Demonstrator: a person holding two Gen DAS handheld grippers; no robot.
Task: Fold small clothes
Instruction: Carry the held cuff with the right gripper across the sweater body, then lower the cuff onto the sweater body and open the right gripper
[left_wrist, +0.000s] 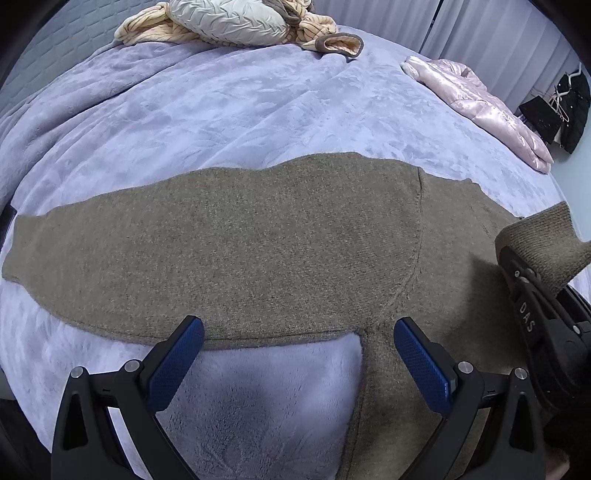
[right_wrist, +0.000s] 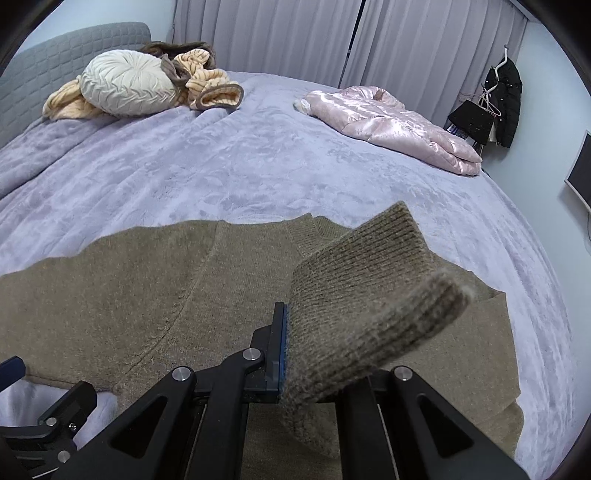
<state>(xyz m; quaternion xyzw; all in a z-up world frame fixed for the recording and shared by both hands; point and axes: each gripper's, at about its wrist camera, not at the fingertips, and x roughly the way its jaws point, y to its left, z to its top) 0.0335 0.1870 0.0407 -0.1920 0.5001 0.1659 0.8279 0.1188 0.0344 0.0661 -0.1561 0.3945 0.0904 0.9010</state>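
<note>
Soft, even, cool light fills both views, with no glare beyond a mild sheen on the pink jacket (right_wrist: 399, 125). A faint shadow lies on the sweater (left_wrist: 258, 240) beneath the right gripper (left_wrist: 517, 273). Fisheye bending curves the bed (right_wrist: 258, 155) and darkens the corners; everything stays sharp.

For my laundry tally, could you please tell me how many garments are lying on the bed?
3: the brown sweater spread nearest, the pink puffer jacket at the far right, and the peach striped garment bunched by the round cushion. More may hide beneath it.
</note>
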